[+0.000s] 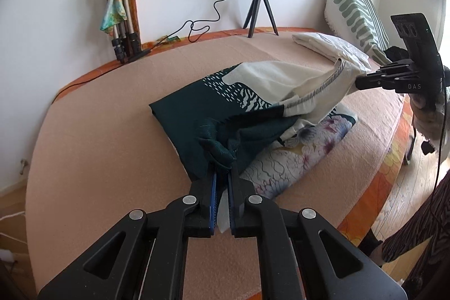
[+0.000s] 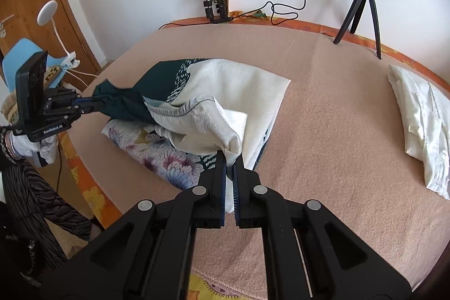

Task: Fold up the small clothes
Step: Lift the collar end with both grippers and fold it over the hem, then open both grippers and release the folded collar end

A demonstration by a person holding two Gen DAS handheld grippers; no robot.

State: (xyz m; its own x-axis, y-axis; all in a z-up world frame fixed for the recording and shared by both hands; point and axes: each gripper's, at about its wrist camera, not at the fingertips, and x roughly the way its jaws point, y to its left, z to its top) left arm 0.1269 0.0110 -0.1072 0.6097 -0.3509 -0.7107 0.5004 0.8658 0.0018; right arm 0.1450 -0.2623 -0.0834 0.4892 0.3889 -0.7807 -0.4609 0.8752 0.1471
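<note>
A small garment (image 1: 197, 103), dark green at one end and cream at the other, lies partly lifted on the pink blanket (image 1: 98, 131). My left gripper (image 1: 223, 167) is shut on its bunched dark green corner. In the right wrist view this gripper (image 2: 95, 104) comes in from the left with the green end stretched from its tips. My right gripper (image 2: 230, 159) is shut on the cream corner of the garment (image 2: 233, 83); in the left wrist view it (image 1: 357, 82) holds that end raised at the right. A floral cloth (image 2: 163, 156) lies flat under the garment.
A folded white cloth (image 2: 422, 125) lies at the right of the bed, beside a green-striped pillow (image 1: 351, 10). A ring light on a small tripod (image 1: 260, 10) and a folded tripod with a scarf (image 1: 123, 18) stand along the wall. The bed's edge and wooden floor are at the near side.
</note>
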